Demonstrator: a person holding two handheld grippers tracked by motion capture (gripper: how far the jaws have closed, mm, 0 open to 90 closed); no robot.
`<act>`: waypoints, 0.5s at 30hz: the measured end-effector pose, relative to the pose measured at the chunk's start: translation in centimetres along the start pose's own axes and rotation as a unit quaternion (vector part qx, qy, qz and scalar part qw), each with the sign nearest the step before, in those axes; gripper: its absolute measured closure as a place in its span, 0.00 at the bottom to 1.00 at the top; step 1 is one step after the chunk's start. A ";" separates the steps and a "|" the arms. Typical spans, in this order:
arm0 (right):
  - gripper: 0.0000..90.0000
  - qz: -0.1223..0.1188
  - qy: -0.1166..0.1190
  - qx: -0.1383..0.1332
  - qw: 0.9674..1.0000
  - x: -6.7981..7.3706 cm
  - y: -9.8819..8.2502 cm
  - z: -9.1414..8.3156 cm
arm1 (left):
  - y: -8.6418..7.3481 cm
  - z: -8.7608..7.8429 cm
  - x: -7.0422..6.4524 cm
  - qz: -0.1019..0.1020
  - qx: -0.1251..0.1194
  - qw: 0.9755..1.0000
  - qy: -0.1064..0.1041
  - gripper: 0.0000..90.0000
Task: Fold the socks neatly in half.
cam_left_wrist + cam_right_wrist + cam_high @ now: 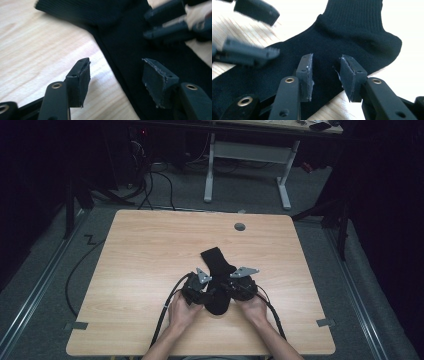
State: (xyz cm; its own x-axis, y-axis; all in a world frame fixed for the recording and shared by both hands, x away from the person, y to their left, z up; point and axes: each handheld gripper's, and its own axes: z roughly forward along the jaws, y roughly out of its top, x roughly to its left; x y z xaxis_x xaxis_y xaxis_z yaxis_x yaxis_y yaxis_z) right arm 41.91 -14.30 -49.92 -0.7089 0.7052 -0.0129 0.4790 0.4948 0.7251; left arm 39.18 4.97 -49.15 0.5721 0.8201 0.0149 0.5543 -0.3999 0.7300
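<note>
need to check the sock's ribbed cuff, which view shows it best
The right gripper view: the sock shows its ribbed cuff sharply, with heel and foot below. The left gripper view catches part of the cuff, slightly blurred. The high view shows the whole sock, small and dark.

The left gripper (116,82) stands open over the black sock (135,42). The right gripper (166,23) sits at one o'clock above the tabletop (37,55).

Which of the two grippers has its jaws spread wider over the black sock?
The left gripper: its jaws stand far apart, one over bare table, one over the sock. The right gripper has a narrower gap, both jaws over the sock.
</note>
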 end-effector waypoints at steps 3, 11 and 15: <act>0.69 -0.011 0.003 -0.004 1.000 0.5 -0.3 -0.2 | 0.6 -0.1 0.6 -0.015 -0.008 1.000 -0.002 0.45; 0.69 -0.030 0.009 -0.022 0.999 1.4 -1.4 -0.7 | 3.3 1.2 1.3 -0.022 -0.018 1.000 0.005 0.45; 0.69 -0.031 0.014 -0.021 0.999 1.4 -1.5 -0.9 | 4.0 2.7 1.0 -0.007 -0.010 1.000 0.011 0.46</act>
State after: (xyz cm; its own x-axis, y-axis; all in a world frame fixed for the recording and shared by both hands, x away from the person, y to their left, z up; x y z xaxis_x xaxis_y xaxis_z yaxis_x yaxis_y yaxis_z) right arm 39.73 -14.47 -50.44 -0.7512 0.6589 -0.0403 0.4116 0.5152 0.7517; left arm 43.60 3.12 -48.07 0.5502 0.8348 0.0193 0.5504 -0.3799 0.7435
